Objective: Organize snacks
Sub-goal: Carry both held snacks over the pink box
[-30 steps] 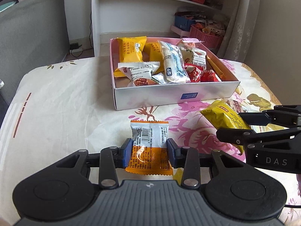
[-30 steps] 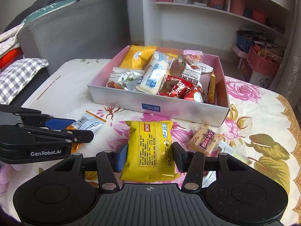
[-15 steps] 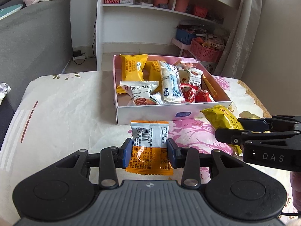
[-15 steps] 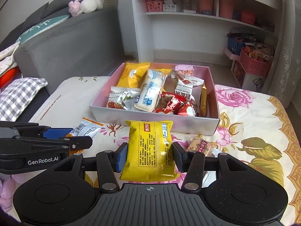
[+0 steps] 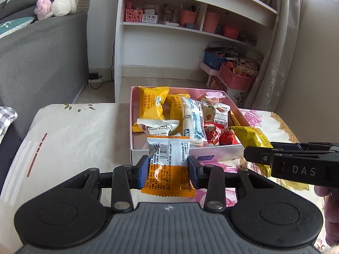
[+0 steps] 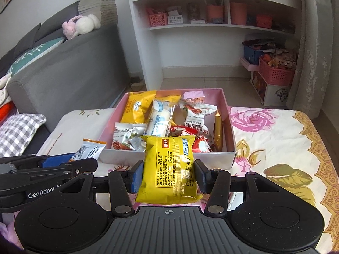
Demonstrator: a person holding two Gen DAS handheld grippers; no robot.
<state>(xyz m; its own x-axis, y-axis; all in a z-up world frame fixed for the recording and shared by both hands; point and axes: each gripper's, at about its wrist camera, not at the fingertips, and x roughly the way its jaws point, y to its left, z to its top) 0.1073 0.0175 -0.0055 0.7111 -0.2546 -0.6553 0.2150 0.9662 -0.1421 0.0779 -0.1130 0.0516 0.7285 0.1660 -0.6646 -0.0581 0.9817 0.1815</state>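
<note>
My left gripper (image 5: 168, 170) is shut on an orange and white snack packet (image 5: 168, 167), held above the table just in front of the pink box (image 5: 186, 154). My right gripper (image 6: 168, 174) is shut on a yellow snack packet (image 6: 169, 169), also lifted before the box's near wall (image 6: 169, 157). The box holds several packets: yellow ones, white pecan packets, a long white bar, red candies. The right gripper (image 5: 252, 153) with its yellow packet (image 5: 252, 137) shows at the right of the left wrist view. The left gripper (image 6: 84, 163) and its packet (image 6: 89, 149) show at the left of the right wrist view.
The table has a floral cloth (image 6: 275, 139). A grey sofa (image 5: 42, 59) stands to the left, with a checked cushion (image 6: 19, 131). White shelves (image 5: 190, 31) and a pink basket (image 5: 237, 78) stand behind the table.
Both grippers have risen with their packets and tilted up, so the table and box sit lower in view. The loose brown packet on the table is no longer seen.
</note>
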